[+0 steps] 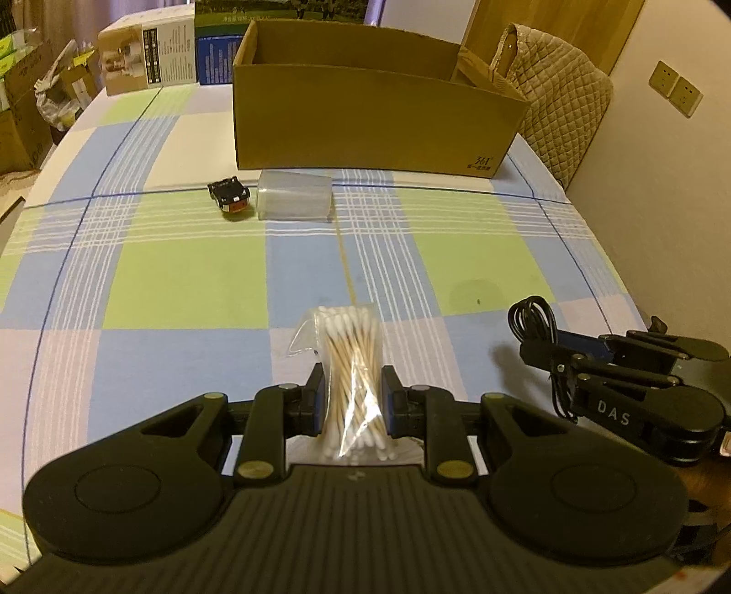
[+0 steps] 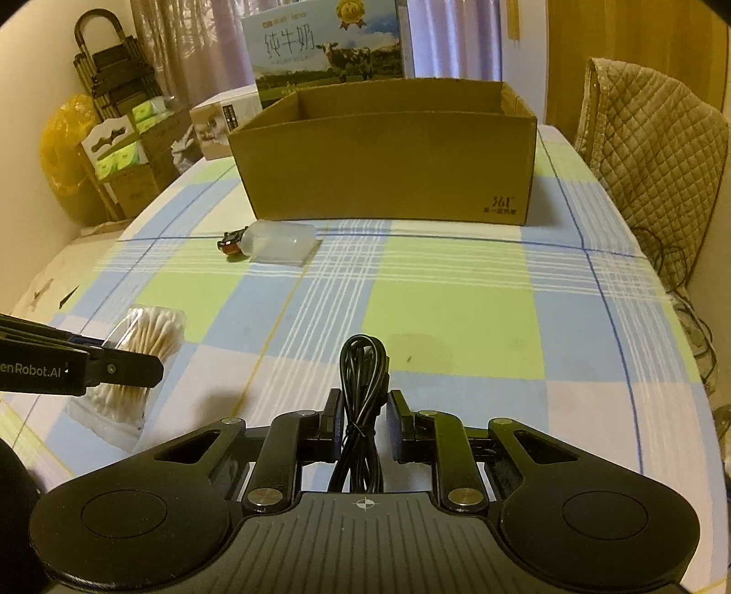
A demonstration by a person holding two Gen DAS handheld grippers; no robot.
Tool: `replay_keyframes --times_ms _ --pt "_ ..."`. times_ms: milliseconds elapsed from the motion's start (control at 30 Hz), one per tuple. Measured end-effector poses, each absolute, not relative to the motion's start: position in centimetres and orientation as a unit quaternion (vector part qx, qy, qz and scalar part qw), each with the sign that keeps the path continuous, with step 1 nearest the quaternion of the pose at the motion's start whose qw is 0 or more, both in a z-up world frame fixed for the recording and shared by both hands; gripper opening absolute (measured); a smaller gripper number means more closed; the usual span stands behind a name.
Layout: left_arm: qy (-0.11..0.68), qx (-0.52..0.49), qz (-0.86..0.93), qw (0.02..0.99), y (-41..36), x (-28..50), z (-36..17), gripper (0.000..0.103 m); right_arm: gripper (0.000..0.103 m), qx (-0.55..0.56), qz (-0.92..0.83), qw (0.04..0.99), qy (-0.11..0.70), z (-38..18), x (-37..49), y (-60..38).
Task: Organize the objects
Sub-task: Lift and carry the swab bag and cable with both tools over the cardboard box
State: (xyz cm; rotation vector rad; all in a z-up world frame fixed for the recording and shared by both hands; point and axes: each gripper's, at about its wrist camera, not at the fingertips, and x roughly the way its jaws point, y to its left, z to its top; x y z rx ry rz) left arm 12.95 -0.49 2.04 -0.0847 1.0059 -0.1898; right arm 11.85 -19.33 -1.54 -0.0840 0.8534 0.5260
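Observation:
My left gripper (image 1: 352,395) is shut on a clear bag of cotton swabs (image 1: 351,347), low over the near part of the checked tablecloth (image 1: 192,274). To its right, my right gripper (image 2: 364,420) is shut on a tied bundle of black cable (image 2: 363,365), whose loop sticks out past the fingers. From the right wrist view the swab bag (image 2: 146,333) and the left gripper's fingers (image 2: 123,368) show at the left edge. Farther off, a small black toy car (image 1: 230,194) and a clear plastic cup (image 1: 294,196) on its side lie just before an open cardboard box (image 1: 365,119).
A chair with a quilted cover (image 2: 653,151) stands at the table's far right, against a wall with sockets (image 1: 676,89). A milk carton (image 2: 326,41) and a white box (image 1: 146,55) sit behind the cardboard box. Shelves, boxes and bags (image 2: 114,137) crowd the floor at the left.

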Motion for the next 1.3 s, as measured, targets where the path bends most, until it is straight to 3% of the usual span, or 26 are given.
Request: replay_keyframes --times_ms 900,1300 --pt "0.469 -0.038 -0.096 0.877 -0.6 11.4 3.6 0.019 0.016 -0.016 0.242 0.879 0.412 -0.2 10.6 -20.6" --pt "0.449 -0.02 -0.125 0.885 -1.0 14.5 6.2 0.019 0.016 -0.004 0.249 0.888 0.388 4.0 14.1 -20.5"
